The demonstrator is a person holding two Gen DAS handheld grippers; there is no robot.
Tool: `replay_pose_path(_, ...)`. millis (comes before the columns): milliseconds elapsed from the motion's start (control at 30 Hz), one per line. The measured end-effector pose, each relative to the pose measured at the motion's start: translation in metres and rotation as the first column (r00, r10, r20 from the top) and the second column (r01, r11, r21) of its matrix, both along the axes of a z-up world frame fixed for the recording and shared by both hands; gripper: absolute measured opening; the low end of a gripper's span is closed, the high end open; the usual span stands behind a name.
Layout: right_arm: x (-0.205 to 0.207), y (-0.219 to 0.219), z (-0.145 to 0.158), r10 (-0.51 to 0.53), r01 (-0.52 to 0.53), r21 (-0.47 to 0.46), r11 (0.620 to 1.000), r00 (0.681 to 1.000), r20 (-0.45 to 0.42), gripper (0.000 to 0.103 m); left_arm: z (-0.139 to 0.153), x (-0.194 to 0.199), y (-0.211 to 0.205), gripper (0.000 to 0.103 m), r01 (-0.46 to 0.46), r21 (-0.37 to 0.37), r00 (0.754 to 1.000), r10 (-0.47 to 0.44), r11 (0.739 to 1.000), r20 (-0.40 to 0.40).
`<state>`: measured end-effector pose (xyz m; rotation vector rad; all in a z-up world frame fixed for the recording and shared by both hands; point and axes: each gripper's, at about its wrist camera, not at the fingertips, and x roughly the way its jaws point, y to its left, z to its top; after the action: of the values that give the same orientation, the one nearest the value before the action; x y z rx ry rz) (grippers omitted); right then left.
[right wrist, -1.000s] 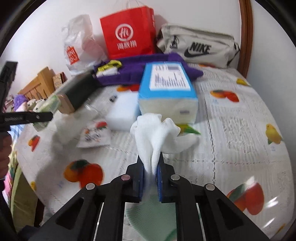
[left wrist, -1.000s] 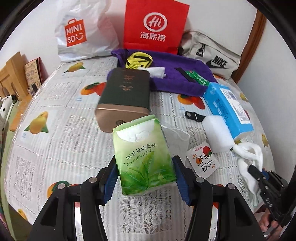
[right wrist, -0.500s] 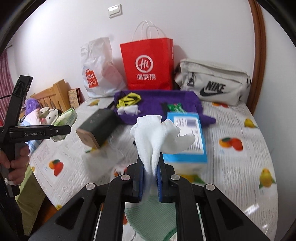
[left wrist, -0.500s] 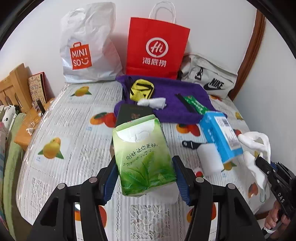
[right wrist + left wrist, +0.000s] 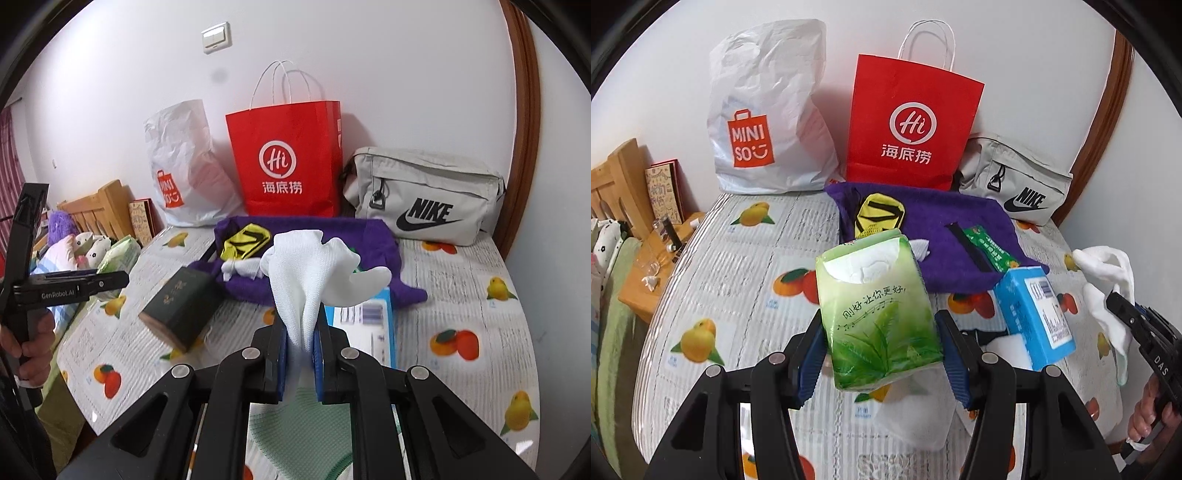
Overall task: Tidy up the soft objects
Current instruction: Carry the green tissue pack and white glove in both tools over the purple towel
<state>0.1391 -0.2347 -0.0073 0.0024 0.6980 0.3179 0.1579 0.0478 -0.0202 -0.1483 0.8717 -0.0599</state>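
Both grippers lifted; tissue pack (image 5: 879, 314), sock (image 5: 314, 273) apparently clear

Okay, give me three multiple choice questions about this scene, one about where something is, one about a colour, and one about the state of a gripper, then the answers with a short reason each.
1. Where does the yellow and black pouch lie?
A. On the purple towel
B. Inside the red paper bag
C. On the grey Nike bag

2. What colour is the soft tissue pack held by the left gripper?
A. Blue
B. Green
C. Red

3. What state is the right gripper in?
A. Open and empty
B. Shut on the white sock
C. Shut on a black box

Answers:
1. A, the pouch rests on the purple cloth in front of the red bag.
2. B, its wrapper shows green leaves in the left wrist view.
3. B, the blue pads pinch the white knit fabric in the right wrist view.
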Motion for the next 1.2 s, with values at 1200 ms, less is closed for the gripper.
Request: replay_pose_path(1200,0.233,0.057,-0.078,0.133,-0.122,0.064,0.990,0.965,-0.228,0.013,-0.061,0.178,-0.017,0.056,0.032,-0.025,0.990,-0.035,0.999,-0.134)
